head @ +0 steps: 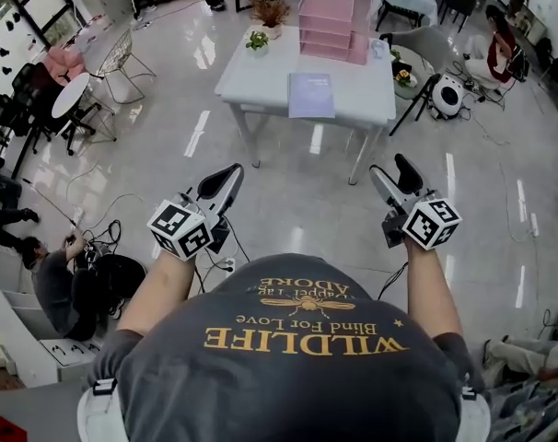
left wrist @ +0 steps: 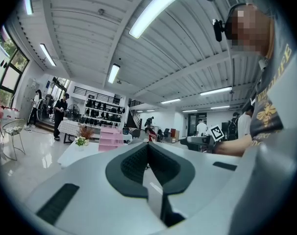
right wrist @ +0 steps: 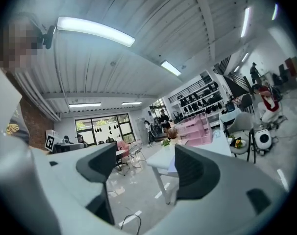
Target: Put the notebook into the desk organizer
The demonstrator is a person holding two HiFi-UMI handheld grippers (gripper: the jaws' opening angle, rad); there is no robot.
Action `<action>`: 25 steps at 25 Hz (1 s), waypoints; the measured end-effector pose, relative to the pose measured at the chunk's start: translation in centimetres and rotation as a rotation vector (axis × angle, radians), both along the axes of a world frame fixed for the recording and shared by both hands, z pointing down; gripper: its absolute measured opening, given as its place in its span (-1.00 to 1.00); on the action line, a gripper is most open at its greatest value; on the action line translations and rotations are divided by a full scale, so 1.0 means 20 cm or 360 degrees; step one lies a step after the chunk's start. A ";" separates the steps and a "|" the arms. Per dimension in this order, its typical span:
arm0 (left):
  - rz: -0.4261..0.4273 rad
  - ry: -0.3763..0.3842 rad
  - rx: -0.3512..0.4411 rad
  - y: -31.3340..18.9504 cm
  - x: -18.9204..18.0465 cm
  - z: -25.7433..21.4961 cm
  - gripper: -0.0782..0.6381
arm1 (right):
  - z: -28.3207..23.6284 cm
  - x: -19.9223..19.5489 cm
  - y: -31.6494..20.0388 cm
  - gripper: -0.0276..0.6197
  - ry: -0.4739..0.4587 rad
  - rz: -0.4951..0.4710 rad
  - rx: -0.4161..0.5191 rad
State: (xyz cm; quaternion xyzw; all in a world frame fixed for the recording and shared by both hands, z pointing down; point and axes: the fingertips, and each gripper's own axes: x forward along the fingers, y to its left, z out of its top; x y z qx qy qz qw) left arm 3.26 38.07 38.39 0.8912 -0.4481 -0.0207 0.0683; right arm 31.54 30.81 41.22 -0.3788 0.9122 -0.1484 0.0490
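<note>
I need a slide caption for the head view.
Empty left gripper and right gripper before white table with lavender notebook and pink plastic desk organizer.

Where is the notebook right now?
In the head view, the notebook lies flat on the white table, at its near edge, just in front of the pink desk organizer.

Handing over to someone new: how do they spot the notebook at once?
Find the white table at the top middle of the head view. The notebook lies flat by its near edge, in front of the pink desk organizer. It alone is flat and pale lilac; the organizer stands tall and the potted plant is green.
</note>
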 end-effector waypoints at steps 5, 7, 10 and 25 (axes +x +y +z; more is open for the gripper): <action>0.0003 -0.0021 0.0006 -0.05 -0.02 0.00 -0.78 | 0.08 -0.02 -0.09 0.19 -0.0058 -0.0012 -0.0086; 0.0010 -0.0013 0.0001 -0.11 -0.06 0.03 -0.78 | 0.10 -0.06 -0.15 0.19 -0.0062 -0.0007 -0.0112; 0.0041 0.0014 -0.0008 -0.26 -0.16 0.08 -0.78 | 0.14 -0.15 -0.28 0.19 -0.0032 0.0017 -0.0134; 0.0388 0.0105 0.0023 -1.54 -0.96 0.04 -0.78 | 0.04 -0.91 -1.29 0.19 0.0143 0.0369 -0.0120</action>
